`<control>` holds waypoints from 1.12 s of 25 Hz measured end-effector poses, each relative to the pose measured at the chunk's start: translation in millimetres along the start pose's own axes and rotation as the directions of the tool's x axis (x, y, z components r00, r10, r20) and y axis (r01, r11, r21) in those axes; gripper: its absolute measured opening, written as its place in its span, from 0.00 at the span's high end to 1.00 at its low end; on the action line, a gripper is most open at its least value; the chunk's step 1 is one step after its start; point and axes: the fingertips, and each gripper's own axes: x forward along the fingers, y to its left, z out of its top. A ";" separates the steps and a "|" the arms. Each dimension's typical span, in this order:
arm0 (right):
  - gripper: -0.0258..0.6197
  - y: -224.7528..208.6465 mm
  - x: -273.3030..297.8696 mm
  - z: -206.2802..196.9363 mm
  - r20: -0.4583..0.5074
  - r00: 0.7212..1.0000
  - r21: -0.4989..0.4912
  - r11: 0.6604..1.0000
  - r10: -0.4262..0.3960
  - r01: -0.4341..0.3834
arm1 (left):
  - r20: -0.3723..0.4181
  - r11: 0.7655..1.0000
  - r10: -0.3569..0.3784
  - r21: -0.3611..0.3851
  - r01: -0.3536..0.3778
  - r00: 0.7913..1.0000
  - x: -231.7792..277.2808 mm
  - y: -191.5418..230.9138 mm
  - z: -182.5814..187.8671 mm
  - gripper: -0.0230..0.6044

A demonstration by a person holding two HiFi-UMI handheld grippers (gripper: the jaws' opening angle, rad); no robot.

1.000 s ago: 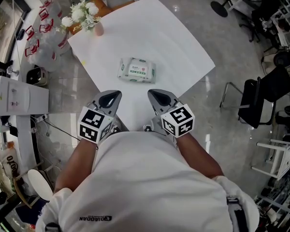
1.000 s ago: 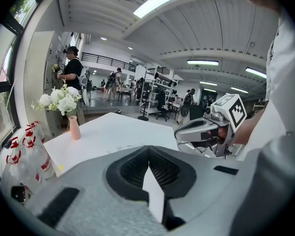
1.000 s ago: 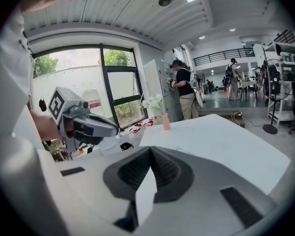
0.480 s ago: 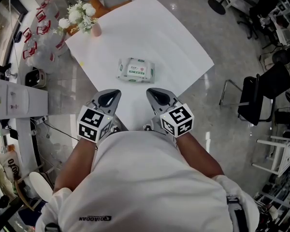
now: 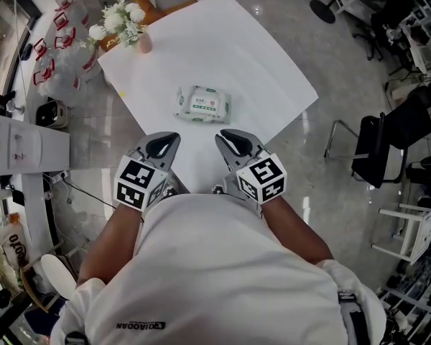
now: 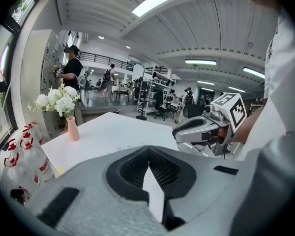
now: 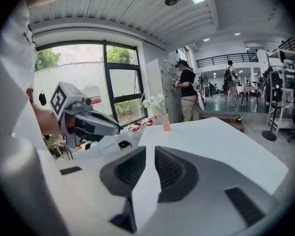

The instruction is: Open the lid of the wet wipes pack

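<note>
With opening not yet begun, we hold the left gripper [image 5: 169, 139] pressed together and the right gripper [image 5: 225, 136] seemingly a crack apart, both empty, at 6 o'clock on the table [image 5: 262, 63]; the pack [image 5: 189, 100] lies toward 12 o'clock, and we must reach in for its lid [image 5: 208, 107].

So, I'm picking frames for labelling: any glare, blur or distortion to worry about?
Head view: sharp, evenly lit, though the white table is nearly blown out and the floor gleams. Left gripper view: heavy fisheye, dark corners. Right gripper view: same, plus a bright window.
</note>
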 end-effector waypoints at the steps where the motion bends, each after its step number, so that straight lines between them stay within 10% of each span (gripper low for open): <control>1: 0.87 -0.1 0.6 -0.9 -0.004 1.000 -0.003 1.000 0.000 0.000 | -0.001 1.000 0.000 -0.002 0.000 1.000 -0.1 0.4 -0.4 0.95; 28: 0.86 -59.5 132.2 -71.8 -0.350 0.931 -0.518 0.850 -0.103 -0.100 | -0.040 0.970 0.180 -0.159 -0.184 0.983 -37.9 41.0 -50.9 0.95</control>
